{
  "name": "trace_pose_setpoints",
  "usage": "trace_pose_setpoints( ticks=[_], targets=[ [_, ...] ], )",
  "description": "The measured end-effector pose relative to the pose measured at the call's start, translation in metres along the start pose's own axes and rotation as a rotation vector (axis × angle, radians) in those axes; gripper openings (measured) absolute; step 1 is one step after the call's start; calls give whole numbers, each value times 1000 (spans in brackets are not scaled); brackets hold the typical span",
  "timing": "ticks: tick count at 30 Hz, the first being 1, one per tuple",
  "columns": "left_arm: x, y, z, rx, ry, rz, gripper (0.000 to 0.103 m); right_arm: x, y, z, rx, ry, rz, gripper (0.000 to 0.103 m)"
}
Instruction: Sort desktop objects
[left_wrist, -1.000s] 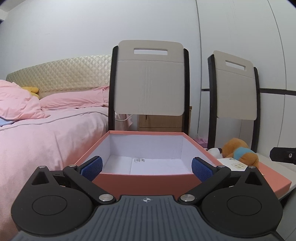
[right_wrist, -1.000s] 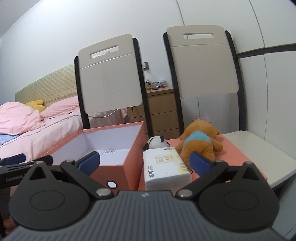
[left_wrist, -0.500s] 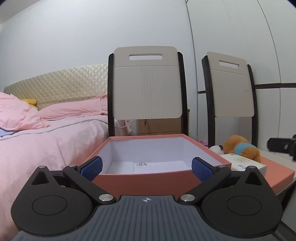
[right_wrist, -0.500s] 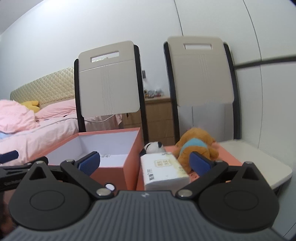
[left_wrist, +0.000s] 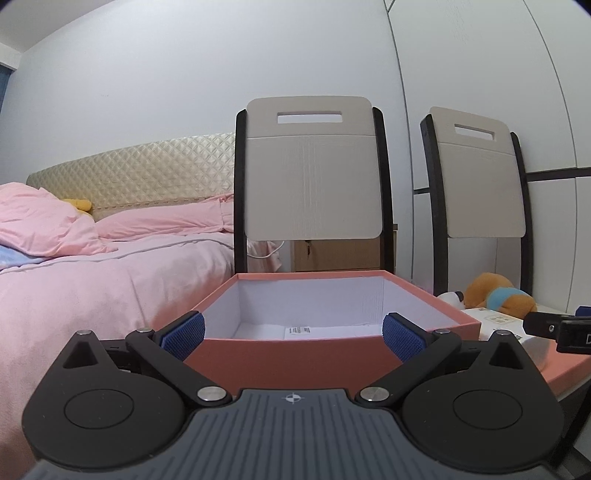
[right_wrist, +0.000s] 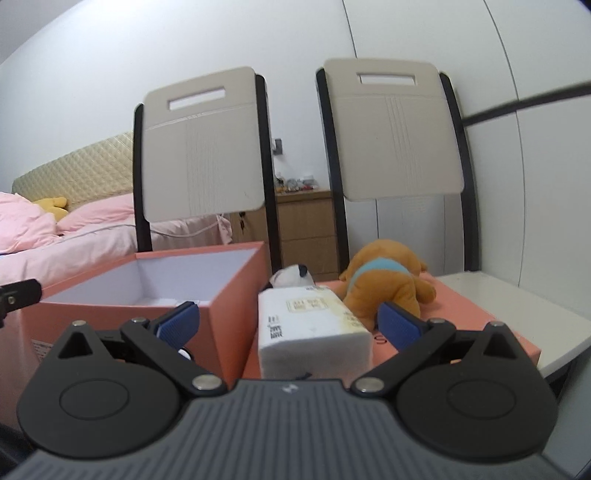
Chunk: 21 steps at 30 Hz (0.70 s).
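Salmon-pink box (right_wrist: 147, 291) sits ahead-left of right gripper (right_wrist: 288, 325), nearly empty. White tissue pack (right_wrist: 314, 332) lies directly between its spread fingers, ungrasped; panda toy (right_wrist: 291, 275) and orange plush (right_wrist: 384, 284) just beyond. Left gripper (left_wrist: 293, 330) released, facing box. Sorting est. barely begun: 3 items left.

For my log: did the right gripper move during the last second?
Yes. The right gripper has sunk and neared the tissue pack, which looks larger and higher against it.
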<state>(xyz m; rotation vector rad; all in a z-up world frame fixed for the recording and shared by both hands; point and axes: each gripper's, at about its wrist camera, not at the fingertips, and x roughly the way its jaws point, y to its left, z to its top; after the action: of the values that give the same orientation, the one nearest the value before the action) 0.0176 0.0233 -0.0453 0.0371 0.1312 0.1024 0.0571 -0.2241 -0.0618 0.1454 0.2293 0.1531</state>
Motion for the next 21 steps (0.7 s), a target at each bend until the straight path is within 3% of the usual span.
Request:
trace_pose_setpoints(
  ticks=[21],
  targets=[
    [4, 12, -1, -56, 4, 38, 103, 3, 6, -1, -26, -3, 59, 103]
  ],
)
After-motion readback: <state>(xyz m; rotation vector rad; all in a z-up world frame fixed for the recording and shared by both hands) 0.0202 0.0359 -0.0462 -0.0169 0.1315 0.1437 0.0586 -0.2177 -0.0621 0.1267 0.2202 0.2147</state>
